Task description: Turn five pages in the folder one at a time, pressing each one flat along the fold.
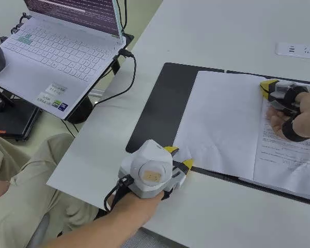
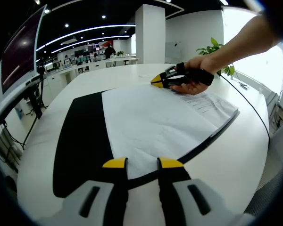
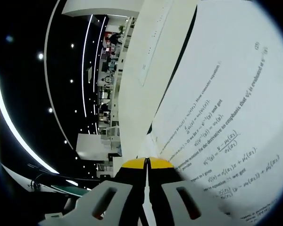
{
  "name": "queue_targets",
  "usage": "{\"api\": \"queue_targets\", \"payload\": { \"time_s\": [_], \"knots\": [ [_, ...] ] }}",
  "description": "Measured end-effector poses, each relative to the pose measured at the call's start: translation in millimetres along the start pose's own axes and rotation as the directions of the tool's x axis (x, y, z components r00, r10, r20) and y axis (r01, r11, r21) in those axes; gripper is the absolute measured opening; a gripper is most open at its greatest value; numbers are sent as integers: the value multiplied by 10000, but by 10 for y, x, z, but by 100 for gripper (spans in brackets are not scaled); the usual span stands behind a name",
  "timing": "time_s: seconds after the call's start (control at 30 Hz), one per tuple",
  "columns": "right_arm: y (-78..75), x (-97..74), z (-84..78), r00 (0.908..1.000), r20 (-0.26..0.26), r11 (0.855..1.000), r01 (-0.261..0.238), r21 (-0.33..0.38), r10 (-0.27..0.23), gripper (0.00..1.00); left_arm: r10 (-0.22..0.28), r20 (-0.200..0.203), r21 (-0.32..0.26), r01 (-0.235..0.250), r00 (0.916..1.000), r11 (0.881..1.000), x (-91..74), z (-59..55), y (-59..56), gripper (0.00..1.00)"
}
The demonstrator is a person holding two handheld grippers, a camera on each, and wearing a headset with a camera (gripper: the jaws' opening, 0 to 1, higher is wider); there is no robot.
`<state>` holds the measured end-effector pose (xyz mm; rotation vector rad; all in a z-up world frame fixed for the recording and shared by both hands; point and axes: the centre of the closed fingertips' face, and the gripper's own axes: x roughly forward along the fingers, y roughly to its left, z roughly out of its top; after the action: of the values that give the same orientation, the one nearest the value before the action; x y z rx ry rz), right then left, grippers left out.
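Open-plan office with ceiling lights and a potted plant (image 2: 214, 49) beyond white table (image 1: 222, 31). On table: black folder (image 1: 160, 103), lying open, well right of laptop (image 1: 62, 46) on its black stand. Across folder's middle, blank page (image 1: 222, 119): lies turned over, leaving left inner cover bare. On right side, printed page (image 1: 289, 160): lies flat, lines of formulas facing up. At folder's near edge, left gripper (image 2: 142, 163): rests by blank page's lower corner; jaws a little apart, clear gap between yellow tips, clamping nothing that can be seen. At pages' far edge near fold, right gripper (image 3: 146, 163): sits in a hand (image 1: 305, 116), low over printed page; jaws closed tight, yellow tips touching, nothing visible between them. Beyond folder, power strip (image 1: 297, 50): sits on table, white, well apart.
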<state>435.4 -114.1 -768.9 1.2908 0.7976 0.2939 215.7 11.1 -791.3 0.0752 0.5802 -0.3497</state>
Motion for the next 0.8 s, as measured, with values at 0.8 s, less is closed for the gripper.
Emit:
{"api": "queue_targets", "payload": {
  "time_s": [0.8],
  "knots": [
    [-151, -537, -550, 9896, -1420, 9998, -217, 29, 219, 0, -32, -20, 20, 32, 10000, 10000, -9, 0, -6, 23]
  ]
}}
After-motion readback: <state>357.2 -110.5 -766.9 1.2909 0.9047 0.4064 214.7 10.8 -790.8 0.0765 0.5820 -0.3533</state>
